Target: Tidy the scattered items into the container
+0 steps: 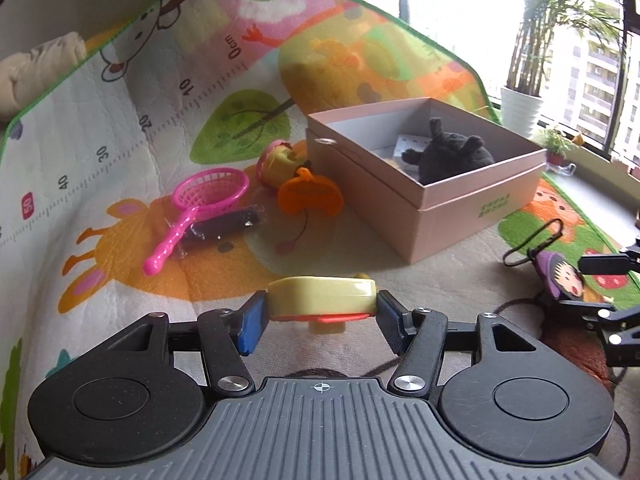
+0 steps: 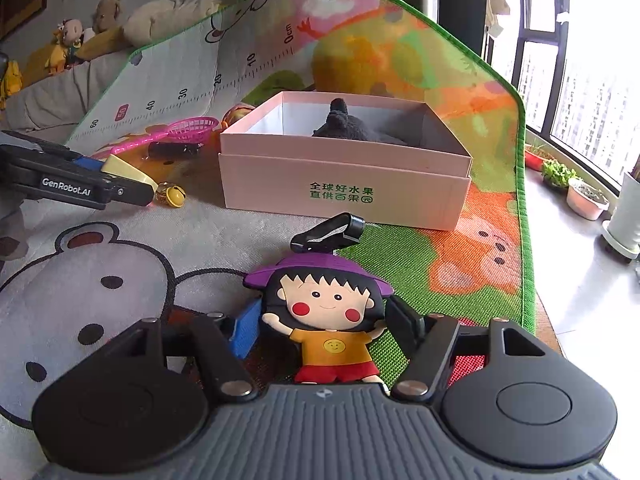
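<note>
A: Box (image 1: pixel 472 196), pink card and open-topped, is seen at about one o'clock in the left wrist view, with a dark plush (image 1: pixel 452 156) already lying inside. What step is in hand?

B: A pale yellow toy piece (image 1: pixel 322 294) is clenched between the pads of the left gripper (image 1: pixel 320 312) (a red underside shows), apparently lifted off the mat (image 1: pixel 120 120). A carry over the near wall is called for next, then a release. Open mat lies between; the pink net scoop (image 1: pixel 200 208) and orange toy (image 1: pixel 310 196) at eleven o'clock are well aside.

A: And the right wrist view?

B: The box (image 2: pixel 344 192) is placed at twelve o'clock. A cartoon girl figure (image 2: pixel 328 320) in a purple hat is bracketed by the right gripper (image 2: pixel 324 324); contact of the pads cannot be told. Its black clip (image 2: pixel 328 232) points toward the box, whose near rim must be cleared.
</note>
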`<move>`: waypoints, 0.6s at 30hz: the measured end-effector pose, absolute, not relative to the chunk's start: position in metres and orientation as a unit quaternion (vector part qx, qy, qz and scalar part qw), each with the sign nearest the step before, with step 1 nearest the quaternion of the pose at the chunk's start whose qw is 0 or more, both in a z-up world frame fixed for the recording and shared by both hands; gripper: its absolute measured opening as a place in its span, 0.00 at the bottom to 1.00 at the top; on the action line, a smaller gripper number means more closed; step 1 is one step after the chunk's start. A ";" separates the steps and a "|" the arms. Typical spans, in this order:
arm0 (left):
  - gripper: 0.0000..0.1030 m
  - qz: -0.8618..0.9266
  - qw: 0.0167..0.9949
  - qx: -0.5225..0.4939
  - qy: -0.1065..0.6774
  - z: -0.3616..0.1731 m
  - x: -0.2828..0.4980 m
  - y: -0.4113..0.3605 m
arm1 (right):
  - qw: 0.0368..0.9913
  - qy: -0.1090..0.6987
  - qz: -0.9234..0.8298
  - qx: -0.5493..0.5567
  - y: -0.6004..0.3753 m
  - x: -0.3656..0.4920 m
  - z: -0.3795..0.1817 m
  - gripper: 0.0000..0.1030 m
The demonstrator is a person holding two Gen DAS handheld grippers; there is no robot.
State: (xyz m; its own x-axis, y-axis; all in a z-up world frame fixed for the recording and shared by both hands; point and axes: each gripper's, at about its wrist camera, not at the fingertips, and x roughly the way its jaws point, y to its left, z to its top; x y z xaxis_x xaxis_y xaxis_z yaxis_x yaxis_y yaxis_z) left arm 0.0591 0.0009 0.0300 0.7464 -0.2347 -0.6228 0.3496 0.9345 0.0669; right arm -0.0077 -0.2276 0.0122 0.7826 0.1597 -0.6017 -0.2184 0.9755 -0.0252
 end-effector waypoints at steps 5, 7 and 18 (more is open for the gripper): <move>0.62 -0.192 0.925 0.106 0.311 0.037 0.034 -0.011 | 0.942 0.314 0.106 -0.046 -0.227 -0.016 0.017 0.50; 0.62 -0.207 0.921 0.112 0.311 0.038 0.025 -0.016 | 0.942 0.314 0.106 -0.050 -0.227 -0.019 0.018 0.48; 0.62 -0.224 0.911 0.109 0.329 0.025 -0.003 -0.020 | 0.940 0.322 0.112 -0.030 -0.237 -0.050 0.020 0.58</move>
